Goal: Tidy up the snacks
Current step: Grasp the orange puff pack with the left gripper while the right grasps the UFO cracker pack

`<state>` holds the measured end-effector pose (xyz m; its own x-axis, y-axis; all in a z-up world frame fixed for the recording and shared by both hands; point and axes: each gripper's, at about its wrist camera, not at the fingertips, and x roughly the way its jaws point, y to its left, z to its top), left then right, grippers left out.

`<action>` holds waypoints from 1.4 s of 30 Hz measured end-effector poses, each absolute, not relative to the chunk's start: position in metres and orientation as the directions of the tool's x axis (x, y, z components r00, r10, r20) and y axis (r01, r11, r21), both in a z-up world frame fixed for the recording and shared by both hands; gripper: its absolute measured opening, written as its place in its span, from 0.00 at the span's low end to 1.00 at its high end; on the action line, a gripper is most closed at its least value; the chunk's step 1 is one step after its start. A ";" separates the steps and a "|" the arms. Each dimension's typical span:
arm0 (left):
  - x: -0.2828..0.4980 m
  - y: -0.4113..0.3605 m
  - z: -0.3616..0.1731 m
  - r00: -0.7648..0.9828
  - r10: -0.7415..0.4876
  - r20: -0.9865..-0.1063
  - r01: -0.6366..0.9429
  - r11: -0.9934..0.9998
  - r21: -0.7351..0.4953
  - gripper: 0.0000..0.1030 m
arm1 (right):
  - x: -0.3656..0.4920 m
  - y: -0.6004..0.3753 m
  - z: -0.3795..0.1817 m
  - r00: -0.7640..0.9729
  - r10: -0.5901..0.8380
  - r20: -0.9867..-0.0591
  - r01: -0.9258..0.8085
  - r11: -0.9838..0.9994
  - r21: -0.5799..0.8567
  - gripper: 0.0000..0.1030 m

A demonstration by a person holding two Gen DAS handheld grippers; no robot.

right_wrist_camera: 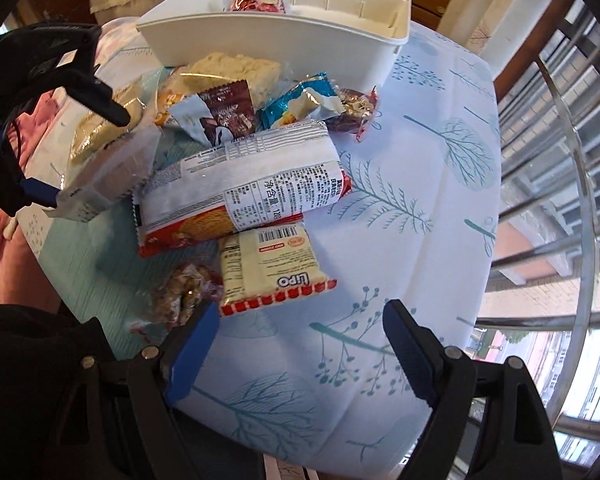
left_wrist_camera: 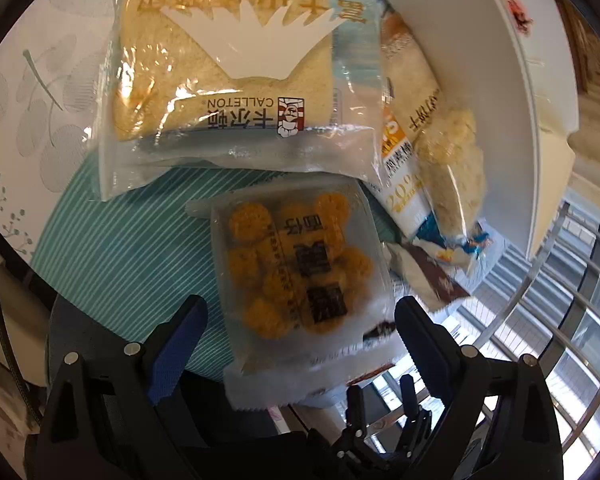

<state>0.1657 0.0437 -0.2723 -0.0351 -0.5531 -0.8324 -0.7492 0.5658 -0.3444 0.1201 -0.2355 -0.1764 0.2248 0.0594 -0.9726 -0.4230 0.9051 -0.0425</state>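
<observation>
Fingers (left_wrist_camera: pixel 180 344) of the left gripper (left_wrist_camera: pixel 296 320) stand wide apart on either side of a frosted pack of round golden snacks (left_wrist_camera: pixel 296 268), with clear gaps between the blue pads and the wrapper, so nothing is clamped. Just beyond it lies a clear-wrapped Calleton sandwich bread (left_wrist_camera: pixel 228 76), resting partly on a teal striped mat (left_wrist_camera: pixel 112 248). Right of the bread, a long crumbly bar pack (left_wrist_camera: pixel 440 160) leans against the wall of a white plastic bin (left_wrist_camera: pixel 480 60).

From the right wrist view, the right gripper (right_wrist_camera: pixel 300 344) hangs open and empty over the surface (right_wrist_camera: pixel 400 240), which is covered by a white cloth printed with blue trees. Nearest its fingers (right_wrist_camera: pixel 192 356) lie a Lipo biscuit pack (right_wrist_camera: pixel 268 268) and, touching its left edge, a small clear bag of nutty pieces (right_wrist_camera: pixel 184 292). Behind them sits a large red-and-white biscuit pack (right_wrist_camera: pixel 244 188), its end overlapping the Lipo pack. Farther back, a brown chocolate wrapper (right_wrist_camera: pixel 228 112), a blue wafer pack (right_wrist_camera: pixel 300 100) and a dark red sweet (right_wrist_camera: pixel 356 112) cluster before the white bin, which holds one red-and-white packet (right_wrist_camera: pixel 256 0). The left gripper appears at the far left of this view.
</observation>
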 end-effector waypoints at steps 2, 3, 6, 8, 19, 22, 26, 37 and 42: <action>0.168 0.041 -0.278 -0.039 -0.550 -0.834 -0.762 0.556 -0.332 0.91 | 0.123 -0.236 -0.181 0.220 0.075 -0.973 -0.443 0.896 -0.031 0.82; 0.171 0.040 -0.279 -0.042 -0.549 -0.834 -0.768 0.552 -0.325 0.91 | 0.124 -0.235 -0.182 0.219 0.080 -0.972 -0.449 0.893 -0.028 0.82; 0.174 0.037 -0.289 -0.043 -0.557 -0.830 -0.793 0.524 -0.311 0.91 | 0.130 -0.233 -0.189 0.200 0.097 -0.975 -0.476 0.879 -0.010 0.82; 0.176 0.035 -0.293 -0.048 -0.556 -0.829 -0.807 0.511 -0.296 0.91 | 0.133 -0.231 -0.193 0.188 0.106 -0.976 -0.486 0.874 0.002 0.82; 0.183 0.022 -0.304 -0.053 -0.569 -0.821 -0.850 0.457 -0.262 0.81 | 0.150 -0.217 -0.214 0.107 0.142 -0.984 -0.526 0.848 0.065 0.74; 0.182 0.032 -0.305 -0.057 -0.572 -0.818 -0.854 0.452 -0.256 0.79 | 0.154 -0.213 -0.221 0.072 0.142 -0.987 -0.537 0.840 0.082 0.65; 0.179 0.037 -0.306 -0.064 -0.574 -0.816 -0.856 0.452 -0.251 0.78 | 0.156 -0.208 -0.226 0.038 0.145 -0.989 -0.546 0.831 0.101 0.59; 0.165 0.042 -0.296 -0.098 -0.597 -0.796 -0.858 0.455 -0.236 0.74 | 0.177 -0.221 -0.227 -0.027 0.154 -0.988 -0.471 0.870 0.148 0.49; 0.159 0.033 -0.280 -0.129 -0.601 -0.788 -0.833 0.497 -0.242 0.74 | 0.185 -0.232 -0.221 -0.053 0.159 -0.986 -0.408 0.898 0.166 0.48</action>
